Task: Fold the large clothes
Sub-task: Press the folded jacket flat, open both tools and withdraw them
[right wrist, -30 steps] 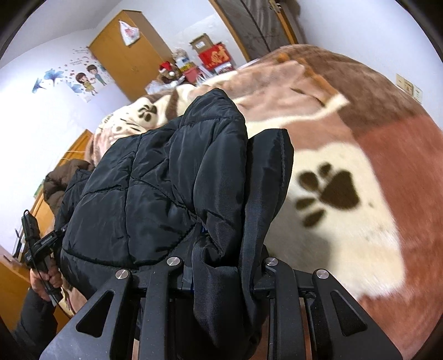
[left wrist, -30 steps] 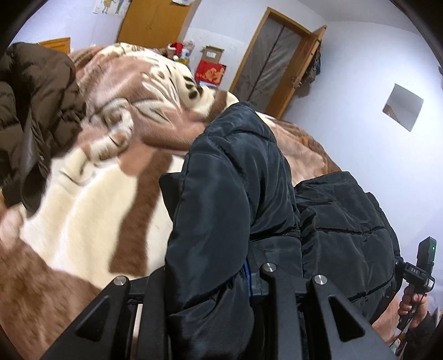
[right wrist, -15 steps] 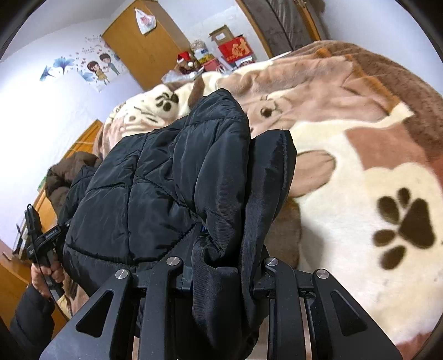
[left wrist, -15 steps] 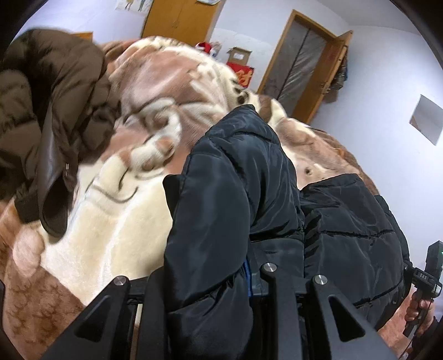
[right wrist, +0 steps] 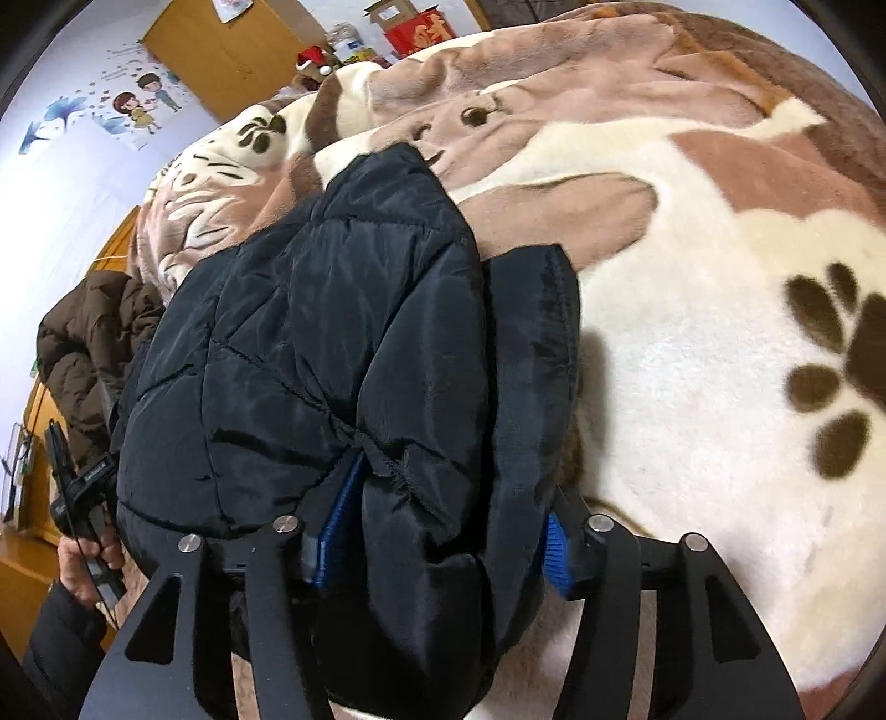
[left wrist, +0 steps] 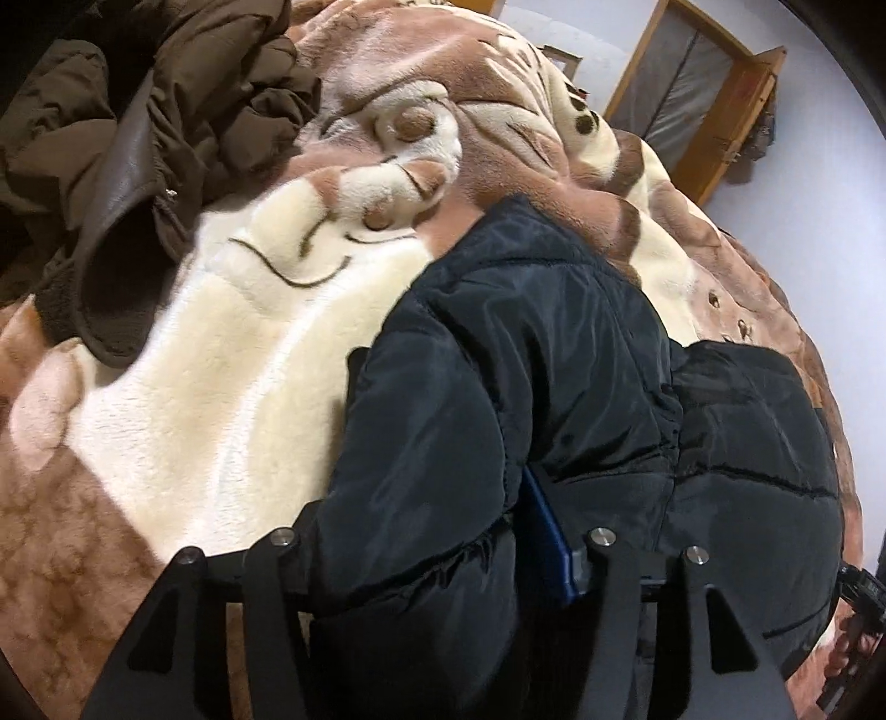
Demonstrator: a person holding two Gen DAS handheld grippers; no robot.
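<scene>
Gripping a black padded jacket (left wrist: 498,387) over a plush blanket (left wrist: 221,387), left gripper (left wrist: 443,559) and right gripper (right wrist: 437,531) each pinch bunched fabric; a brown coat (left wrist: 138,111), seemingly crumpled, lies beside.

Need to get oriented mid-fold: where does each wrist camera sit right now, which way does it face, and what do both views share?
Left wrist: on the left gripper, facing along its fingers over the black jacket toward the brown coat and door; the other hand shows bottom right.
Right wrist: on the right gripper, facing over the jacket toward the wardrobe; the other hand shows bottom left.
Shared: jacket, brown coat, blanket.
</scene>
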